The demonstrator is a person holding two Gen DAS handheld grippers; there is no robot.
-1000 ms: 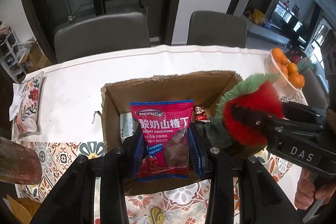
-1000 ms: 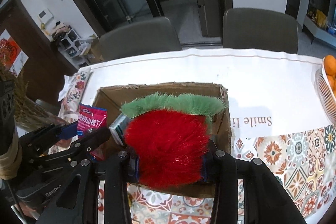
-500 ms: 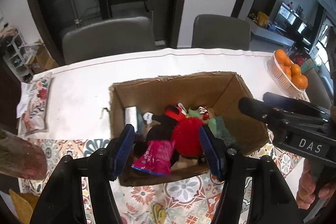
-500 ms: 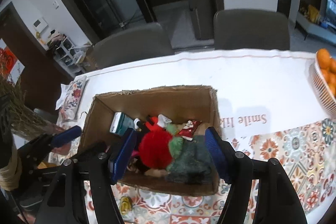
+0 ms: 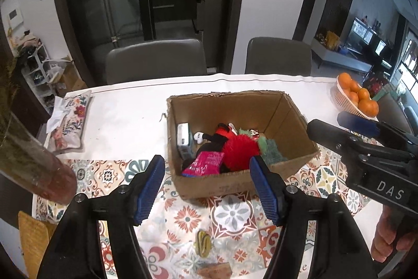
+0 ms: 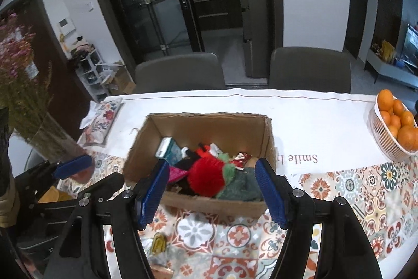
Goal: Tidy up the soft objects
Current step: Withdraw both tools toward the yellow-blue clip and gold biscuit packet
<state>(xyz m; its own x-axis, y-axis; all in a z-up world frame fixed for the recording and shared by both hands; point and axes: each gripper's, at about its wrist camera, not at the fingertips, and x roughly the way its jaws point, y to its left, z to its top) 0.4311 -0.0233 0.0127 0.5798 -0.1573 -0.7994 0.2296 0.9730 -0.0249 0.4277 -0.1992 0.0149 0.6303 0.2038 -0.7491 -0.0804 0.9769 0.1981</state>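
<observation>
Red fluff and a pink packet now lie inside the cardboard box [image 5: 287, 111]: a second ago you held the red-and-green plush [image 6: 209, 175] in your right gripper [image 6: 212, 191] and the snack packet [image 5: 205, 164] in your left gripper [image 5: 206, 184]. Both now hang wide open and empty above the near wall. That drop looks done; a small yellow item [image 6: 158, 242] on the patterned cloth [image 6: 352, 190], too blurred to identify, may be next.

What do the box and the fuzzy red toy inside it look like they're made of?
Box: plain brown cardboard, matte, with ragged torn top edges. Fuzzy red toy: probably synthetic plush, judging by its long shaggy pile and green tuft.
</observation>
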